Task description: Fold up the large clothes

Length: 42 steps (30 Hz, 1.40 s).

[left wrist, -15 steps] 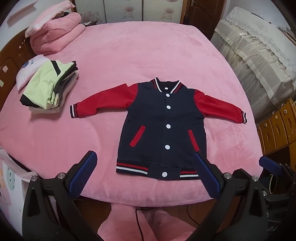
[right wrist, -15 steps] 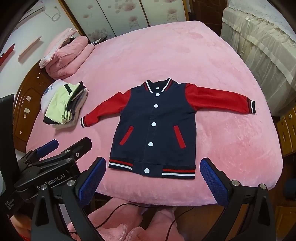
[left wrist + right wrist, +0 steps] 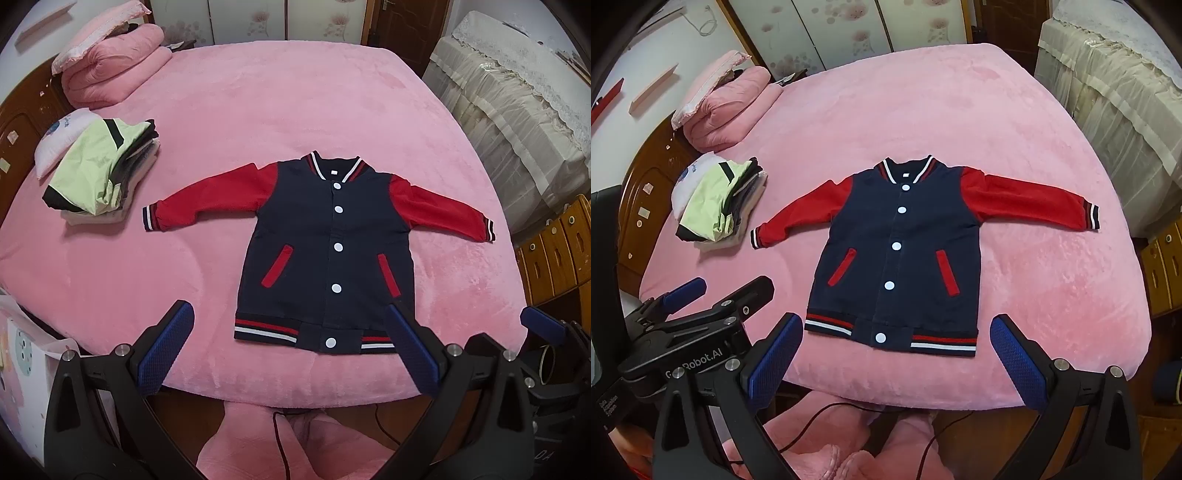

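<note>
A navy varsity jacket [image 3: 325, 251] with red sleeves and white snaps lies flat, front up, sleeves spread, near the front edge of the pink bed [image 3: 258, 110]. It also shows in the right wrist view [image 3: 897, 251]. My left gripper [image 3: 288, 350] is open and empty, held just off the bed's front edge below the jacket's hem. My right gripper [image 3: 897, 365] is open and empty, also in front of the hem. The left gripper's body [image 3: 694, 325] shows at the lower left of the right wrist view.
A stack of folded clothes [image 3: 103, 173] lies on the bed's left side, and a folded pink quilt [image 3: 110, 70] at the far left corner. A cloth-covered cabinet [image 3: 517, 110] stands right of the bed. Wooden drawers [image 3: 554, 251] are at the right.
Both views have shifted only slightly; the jacket lies as before and both grippers stay open.
</note>
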Motion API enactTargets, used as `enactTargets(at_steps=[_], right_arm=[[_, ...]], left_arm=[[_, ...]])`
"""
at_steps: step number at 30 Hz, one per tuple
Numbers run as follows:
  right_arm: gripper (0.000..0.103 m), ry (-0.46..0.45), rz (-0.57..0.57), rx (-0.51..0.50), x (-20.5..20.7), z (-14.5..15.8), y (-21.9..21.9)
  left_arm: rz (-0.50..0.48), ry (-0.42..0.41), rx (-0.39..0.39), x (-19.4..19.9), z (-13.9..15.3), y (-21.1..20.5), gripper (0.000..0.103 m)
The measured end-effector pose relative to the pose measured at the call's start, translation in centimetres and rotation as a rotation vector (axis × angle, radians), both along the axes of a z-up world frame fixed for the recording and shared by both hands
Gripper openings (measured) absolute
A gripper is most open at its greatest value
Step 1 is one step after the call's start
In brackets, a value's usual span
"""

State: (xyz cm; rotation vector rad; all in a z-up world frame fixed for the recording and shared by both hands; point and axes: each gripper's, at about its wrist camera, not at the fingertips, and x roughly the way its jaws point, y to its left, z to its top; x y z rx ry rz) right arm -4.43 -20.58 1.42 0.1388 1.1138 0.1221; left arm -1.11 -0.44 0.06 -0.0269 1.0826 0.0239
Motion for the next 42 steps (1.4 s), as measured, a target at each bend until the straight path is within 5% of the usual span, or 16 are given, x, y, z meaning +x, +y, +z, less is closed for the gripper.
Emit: enactTargets(at_steps=[26,42], right_arm=[[0.103,-0.027,0.091,0.04,0.9,-0.5,0.6],[0.103,-0.186,0.135,-0.017,0.7,3.5,1.5]], left_arm=[[0.027,-0.042,-0.018,0.6,0.7,0.8,0.102],[0.01,-0.129,-0.037,1.1,4.2,1.0,0.102]])
